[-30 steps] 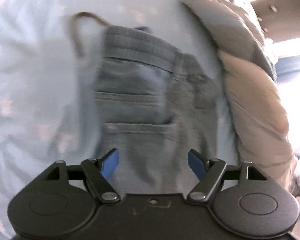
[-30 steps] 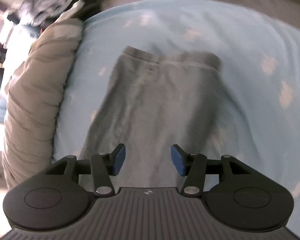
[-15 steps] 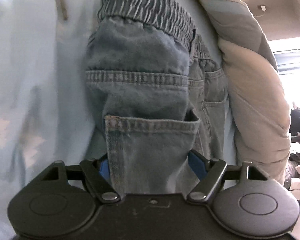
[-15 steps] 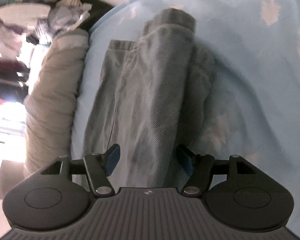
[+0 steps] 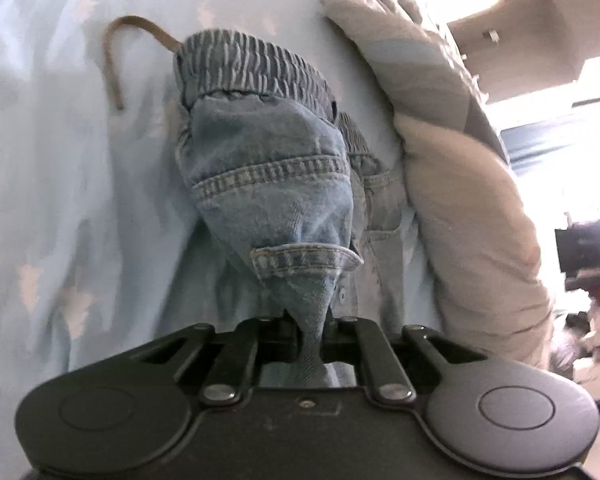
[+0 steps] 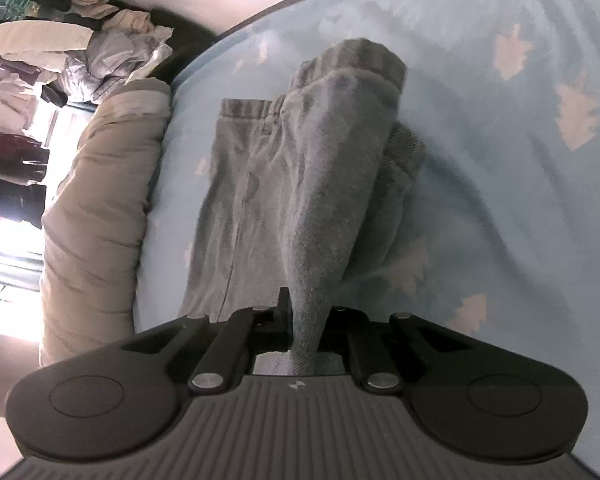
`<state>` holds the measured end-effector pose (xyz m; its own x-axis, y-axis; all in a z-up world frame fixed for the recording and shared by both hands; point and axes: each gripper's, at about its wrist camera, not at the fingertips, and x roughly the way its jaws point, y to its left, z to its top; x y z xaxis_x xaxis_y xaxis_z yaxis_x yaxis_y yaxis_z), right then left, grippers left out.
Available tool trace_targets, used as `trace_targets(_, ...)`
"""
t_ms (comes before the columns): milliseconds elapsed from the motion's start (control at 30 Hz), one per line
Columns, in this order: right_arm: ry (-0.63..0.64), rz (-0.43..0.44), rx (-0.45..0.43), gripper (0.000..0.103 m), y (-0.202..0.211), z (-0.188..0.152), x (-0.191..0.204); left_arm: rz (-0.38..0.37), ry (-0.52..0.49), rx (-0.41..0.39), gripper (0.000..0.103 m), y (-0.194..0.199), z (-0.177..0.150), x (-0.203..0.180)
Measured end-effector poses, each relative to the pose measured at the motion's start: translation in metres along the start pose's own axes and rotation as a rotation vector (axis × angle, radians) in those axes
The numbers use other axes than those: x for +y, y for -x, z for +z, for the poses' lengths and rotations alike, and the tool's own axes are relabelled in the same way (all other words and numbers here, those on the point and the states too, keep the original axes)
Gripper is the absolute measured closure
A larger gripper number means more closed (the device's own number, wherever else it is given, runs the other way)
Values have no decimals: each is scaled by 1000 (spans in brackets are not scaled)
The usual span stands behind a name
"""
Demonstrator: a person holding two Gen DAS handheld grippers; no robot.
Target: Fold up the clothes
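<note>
A pair of light blue denim pants (image 5: 272,184) lies on a pale blue bed sheet (image 5: 60,200). In the left wrist view I see its elastic waistband (image 5: 252,64), a back pocket and a brown drawstring (image 5: 116,60). My left gripper (image 5: 310,340) is shut on a pinch of the denim near the pocket and lifts it into a cone. In the right wrist view the pants' leg end (image 6: 324,168) is drawn up the same way. My right gripper (image 6: 306,332) is shut on that fabric.
A rolled beige duvet (image 5: 472,208) lies along the pants' side; it also shows in the right wrist view (image 6: 96,208). A heap of clothes (image 6: 80,52) sits beyond the bed. The sheet (image 6: 520,160) stretches out to the right.
Both grippers were open above the flat pants. They came down over the fabric, closed on it and now pull it up into peaks.
</note>
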<state>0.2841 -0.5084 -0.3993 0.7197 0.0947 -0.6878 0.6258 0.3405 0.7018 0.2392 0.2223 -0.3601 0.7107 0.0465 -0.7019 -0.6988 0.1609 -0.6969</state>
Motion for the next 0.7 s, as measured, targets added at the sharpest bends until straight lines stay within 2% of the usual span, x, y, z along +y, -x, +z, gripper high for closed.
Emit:
trace_targets(167, 11, -5, 5, 97, 24, -7, -14, -7, 10, -8, 98, 31, 7, 22)
trace_targets(267, -9, -4, 26, 97, 19, -9, -29, 1, -50, 23, 98, 37, 13, 35)
trace_targets(333, -13, 4, 29, 96, 14, -10, -37, -2, -142, 37, 97, 41, 14, 35)
trace_targets(433, -1, 34, 28, 89, 11, -14, -49, 14, -259, 16, 88, 51, 9, 22)
trace_targets(467, 5, 43, 28, 87, 11, -15, -52, 12, -304, 0, 81, 57, 6, 16)
trace_targets(500, 20, 39, 27, 76, 14, -17, -54, 4, -377, -23, 69, 70, -1, 8)
trace_targets(533, 46, 22, 18, 67, 16, -19, -54, 4, -466, -56, 62, 82, -13, -3)
trace_targets(567, 78, 22, -3, 53, 18, -20, -55, -9, -555, -81, 49, 86, -26, -17)
trace_targets(600, 102, 37, -17, 47, 20, -22, -57, -23, -645, -107, 42, 90, -39, -31)
trace_targets(633, 115, 51, -24, 44, 19, -22, -60, -36, -731, -128, 41, 93, -52, -45)
trace_targets(700, 90, 82, -40, 42, 13, -21, -71, -64, -865, -105, 39, 80, -82, -68)
